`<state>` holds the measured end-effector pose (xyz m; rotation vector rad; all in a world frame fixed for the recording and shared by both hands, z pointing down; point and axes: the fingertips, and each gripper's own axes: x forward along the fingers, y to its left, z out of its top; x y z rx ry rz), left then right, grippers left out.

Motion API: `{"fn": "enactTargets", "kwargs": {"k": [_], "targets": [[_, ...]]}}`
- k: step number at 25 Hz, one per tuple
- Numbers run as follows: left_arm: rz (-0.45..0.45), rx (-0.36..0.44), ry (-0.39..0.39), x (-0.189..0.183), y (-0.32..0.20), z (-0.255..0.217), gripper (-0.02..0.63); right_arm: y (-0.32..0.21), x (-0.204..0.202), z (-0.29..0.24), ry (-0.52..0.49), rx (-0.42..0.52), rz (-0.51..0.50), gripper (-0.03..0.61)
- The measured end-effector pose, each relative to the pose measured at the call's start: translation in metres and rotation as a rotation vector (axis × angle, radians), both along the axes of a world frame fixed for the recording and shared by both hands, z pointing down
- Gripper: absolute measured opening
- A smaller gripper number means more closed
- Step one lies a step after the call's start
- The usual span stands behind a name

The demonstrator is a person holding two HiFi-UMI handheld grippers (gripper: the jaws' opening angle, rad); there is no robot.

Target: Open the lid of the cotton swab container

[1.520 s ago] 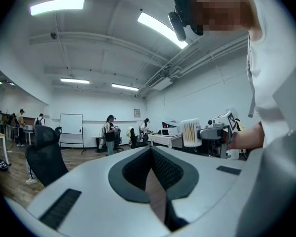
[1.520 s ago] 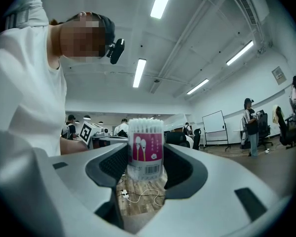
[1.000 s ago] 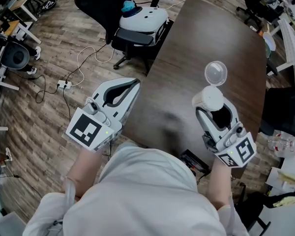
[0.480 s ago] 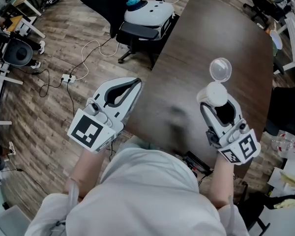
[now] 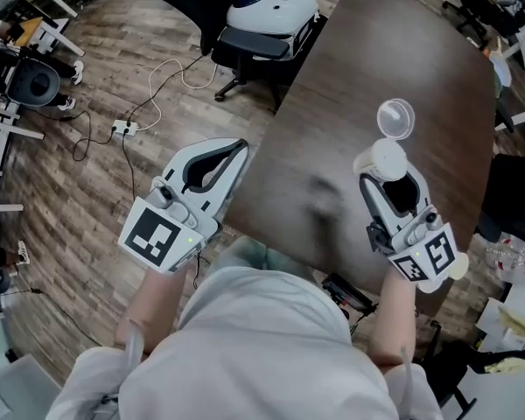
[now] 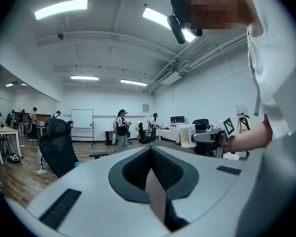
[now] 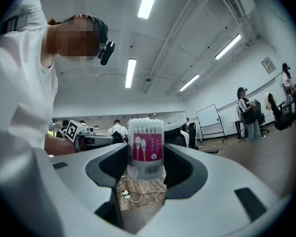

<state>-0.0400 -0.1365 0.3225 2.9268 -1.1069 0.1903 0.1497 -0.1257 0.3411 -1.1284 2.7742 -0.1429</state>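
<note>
Table (image 5: pixel 376 51): dark wood-grain top, matt. Floor (image 5: pixel 96 173): worn wooden planks, dull finish. The cotton swab container (image 7: pixel 144 149) is clear, smooth plastic with a glossy pink paper label; its lid (image 5: pixel 395 118) is transparent, shiny plastic. Left gripper (image 5: pixel 241 147) and right gripper (image 5: pixel 387 175): matt white plastic shells; pads (image 6: pixel 134 169) dark, finely ribbed, probably rubber. Shirt (image 5: pixel 262 339): pale cloth.

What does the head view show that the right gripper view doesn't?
Only the head view: a clear round lid lying on the dark table. Only the right gripper view: the pink label with swab drawings and a barcode. Both: the cotton swab container gripped by the right hand-held gripper, its swab tips uncovered.
</note>
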Motion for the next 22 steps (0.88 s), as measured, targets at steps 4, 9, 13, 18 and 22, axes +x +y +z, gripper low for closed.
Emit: {"fn": "enactTargets", "kwargs": {"k": [4,9,13,18,22], "targets": [[-0.012,-0.003,0.002,-0.003,0.003,0.003,0.012,-0.004,0.002,0.009,0.004,-0.005,0.008,0.236],[-0.029,-0.009,0.003,-0.011,0.003,0.007,0.012,-0.013,-0.001,0.028,0.089,0.006,0.040,0.236],[-0.040,-0.010,-0.008,-0.015,0.004,0.010,0.012,-0.022,0.000,0.044,0.119,0.002,0.072,0.236],[-0.056,-0.010,-0.011,-0.021,0.001,0.016,0.012,-0.035,0.005,0.066,0.126,-0.010,0.127,0.236],[-0.062,-0.022,-0.023,-0.023,-0.003,0.020,0.012,-0.048,0.013,0.085,0.130,-0.034,0.185,0.236]]}}
